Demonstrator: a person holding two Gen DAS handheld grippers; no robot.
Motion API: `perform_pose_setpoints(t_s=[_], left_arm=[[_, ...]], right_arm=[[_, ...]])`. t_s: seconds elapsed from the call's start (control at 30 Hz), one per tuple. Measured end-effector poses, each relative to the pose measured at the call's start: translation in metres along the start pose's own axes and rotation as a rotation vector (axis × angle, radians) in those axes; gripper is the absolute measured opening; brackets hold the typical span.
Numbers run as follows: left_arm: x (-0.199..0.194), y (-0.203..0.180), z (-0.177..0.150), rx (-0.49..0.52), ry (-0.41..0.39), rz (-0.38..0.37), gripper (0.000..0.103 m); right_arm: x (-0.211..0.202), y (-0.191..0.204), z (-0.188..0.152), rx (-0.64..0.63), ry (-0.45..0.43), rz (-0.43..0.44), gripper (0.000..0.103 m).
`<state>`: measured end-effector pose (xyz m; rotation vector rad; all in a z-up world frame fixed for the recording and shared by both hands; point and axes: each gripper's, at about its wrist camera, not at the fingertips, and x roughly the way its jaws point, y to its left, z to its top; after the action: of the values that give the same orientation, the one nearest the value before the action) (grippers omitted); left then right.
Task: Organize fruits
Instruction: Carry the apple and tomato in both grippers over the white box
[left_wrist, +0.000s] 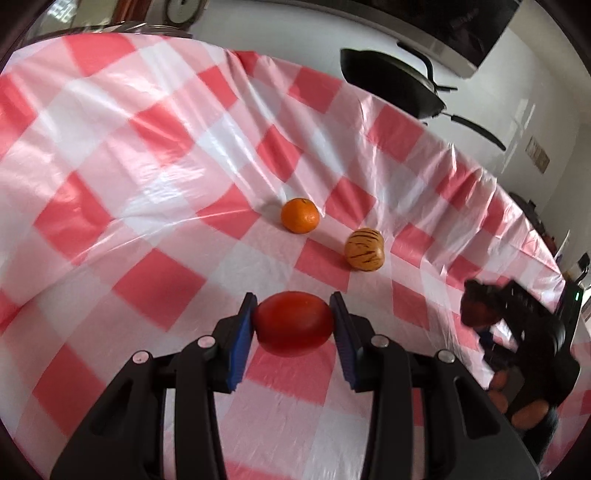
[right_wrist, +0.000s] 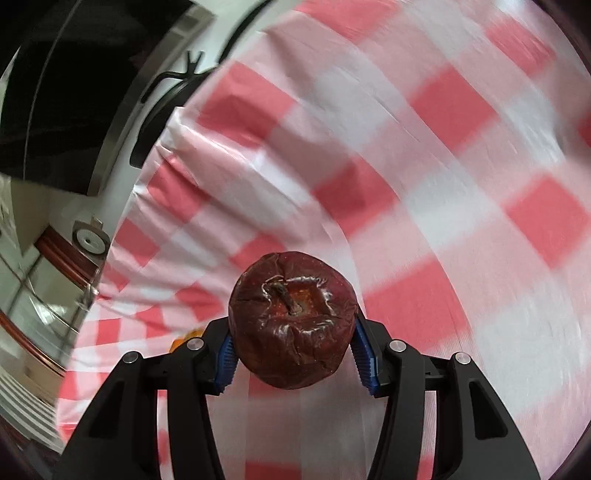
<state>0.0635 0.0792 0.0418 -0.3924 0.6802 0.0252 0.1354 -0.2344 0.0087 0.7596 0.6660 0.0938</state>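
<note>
My left gripper (left_wrist: 293, 321) is shut on a smooth red tomato (left_wrist: 293, 323), its blue pads pressing both sides, held over the red-and-white checked tablecloth (left_wrist: 155, 155). Beyond it on the cloth lie an orange mandarin (left_wrist: 300, 215) and a yellow fruit with dark stripes (left_wrist: 364, 249). My right gripper (right_wrist: 293, 350) is shut on a wrinkled dark red apple (right_wrist: 293, 319), stem side facing the camera. In the left wrist view the right gripper (left_wrist: 480, 306) shows blurred at the far right with the dark apple, held by a person's hand (left_wrist: 524, 406).
A black pan (left_wrist: 391, 83) with a long handle sits past the table's far edge. A bit of an orange fruit (right_wrist: 186, 339) peeks out beside the right gripper's left finger. A dark screen (right_wrist: 66, 92) hangs beyond the table edge.
</note>
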Motion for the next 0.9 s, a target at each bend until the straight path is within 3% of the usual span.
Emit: perform_pose_setpoints(t_s=[0.13, 0.33, 0.5, 0.67, 0.9], left_arm=[[-0.036, 0.016, -0.016, -0.028, -0.010, -0.016, 0.041], [-0.102, 0.043, -0.046, -0.049, -0.084, -0.010, 0.041], [-0.138, 0.070, -0.073, -0.049, -0.061, -0.003, 0.041], [-0.181, 0.089, -0.085, 0.022, -0.116, 0.053, 0.041], [-0.224, 0.132, -0.098, 0.020, -0.149, 0.134, 0.041]], right_arm=[[-0.043, 0.001, -0.034, -0.021, 0.009, 0.026, 0.052], [-0.094, 0.009, -0.092, -0.068, 0.091, 0.049, 0.051], [-0.125, 0.024, -0.134, -0.148, 0.135, 0.071, 0.052], [-0.148, 0.052, -0.170, -0.252, 0.178, 0.131, 0.051], [-0.165, 0.105, -0.228, -0.442, 0.259, 0.210, 0.052]])
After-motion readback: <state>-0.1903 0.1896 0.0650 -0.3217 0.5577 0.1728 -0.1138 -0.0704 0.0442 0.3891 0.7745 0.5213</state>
